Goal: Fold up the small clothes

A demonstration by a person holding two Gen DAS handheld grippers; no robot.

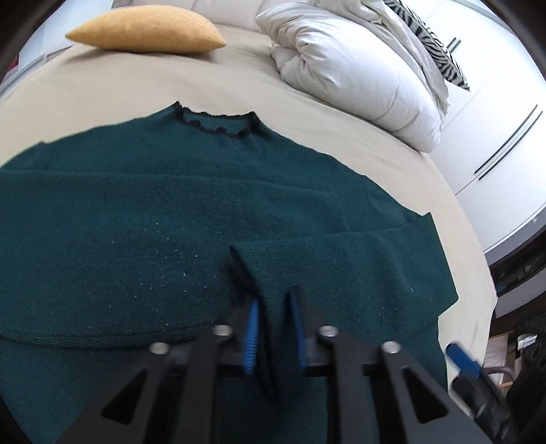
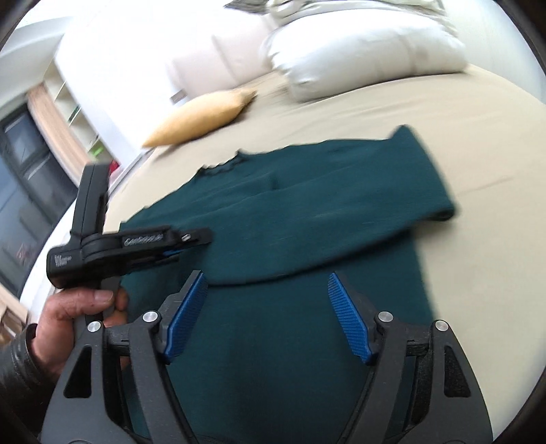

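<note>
A dark green sweater (image 1: 136,222) lies flat on the bed, neck away from me. One sleeve (image 1: 341,252) is folded across its body. In the left wrist view my left gripper (image 1: 273,300) is shut on that sleeve's cuff end, with the fabric pinched between the blue pads (image 1: 252,328). In the right wrist view my right gripper (image 2: 267,275) hangs open over the lower part of the sweater (image 2: 307,211), nothing between its fingers. The left gripper (image 2: 186,244) shows there at the sweater's left side, held by a hand (image 2: 75,307).
The beige bed sheet (image 1: 102,85) surrounds the sweater. A yellow cushion (image 1: 146,30) lies at the far left and a bunched white duvet (image 1: 358,75) at the far right. White wardrobe doors (image 1: 494,153) stand beyond the bed's right edge.
</note>
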